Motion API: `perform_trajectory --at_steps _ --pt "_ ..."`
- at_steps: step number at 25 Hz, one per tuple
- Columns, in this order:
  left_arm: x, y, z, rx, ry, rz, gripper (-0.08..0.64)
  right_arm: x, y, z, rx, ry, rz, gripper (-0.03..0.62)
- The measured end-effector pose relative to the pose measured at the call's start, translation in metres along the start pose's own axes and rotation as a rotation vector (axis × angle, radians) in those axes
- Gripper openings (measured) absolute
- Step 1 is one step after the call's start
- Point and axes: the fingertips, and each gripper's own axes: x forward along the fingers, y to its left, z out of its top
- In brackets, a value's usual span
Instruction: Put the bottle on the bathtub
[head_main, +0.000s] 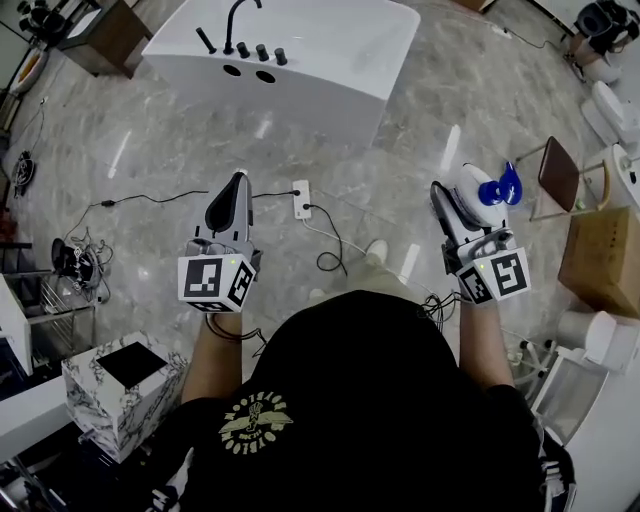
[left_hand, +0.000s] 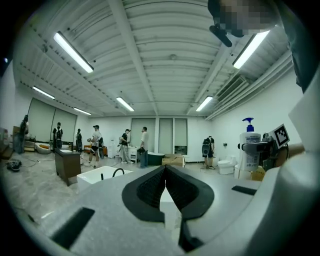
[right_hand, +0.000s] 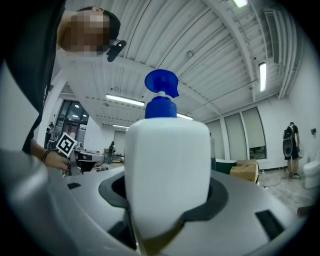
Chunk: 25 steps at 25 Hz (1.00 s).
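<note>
A white pump bottle (right_hand: 167, 172) with a blue pump head (head_main: 499, 186) stands upright between the jaws of my right gripper (head_main: 455, 200), which is shut on it. The bottle (left_hand: 249, 150) also shows at the right of the left gripper view. My left gripper (head_main: 236, 185) is shut with nothing in it, its black pads (left_hand: 165, 192) pressed together. The white bathtub (head_main: 290, 50) with a black tap (head_main: 238, 20) stands ahead across the marble floor, well beyond both grippers. In the left gripper view the bathtub (left_hand: 102, 175) lies low and left of centre.
A power strip (head_main: 301, 198) and cables lie on the floor between me and the tub. A wooden stool (head_main: 560, 175) and a cardboard box (head_main: 603, 247) stand to the right, a marbled box (head_main: 125, 385) at lower left. Several people (left_hand: 95, 145) stand far off.
</note>
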Motion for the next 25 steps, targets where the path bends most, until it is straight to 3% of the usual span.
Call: perform_trajectory --at_steps 9,16,25 --pt "0.072 -0.017 0.002 0.023 0.032 0.045 0.009 0.02 -0.078 -0.016 0.003 0.022 0.035 0.262" --pt "0.14 -0.033 0.009 -0.038 0.031 0.058 0.009 0.041 -0.131 -0.027 0.028 0.021 0.084 0.262" --pt "0.183 -0.066 0.036 -0.018 0.009 0.131 0.009 0.04 -0.202 -0.009 0.0 -0.007 0.174 0.262"
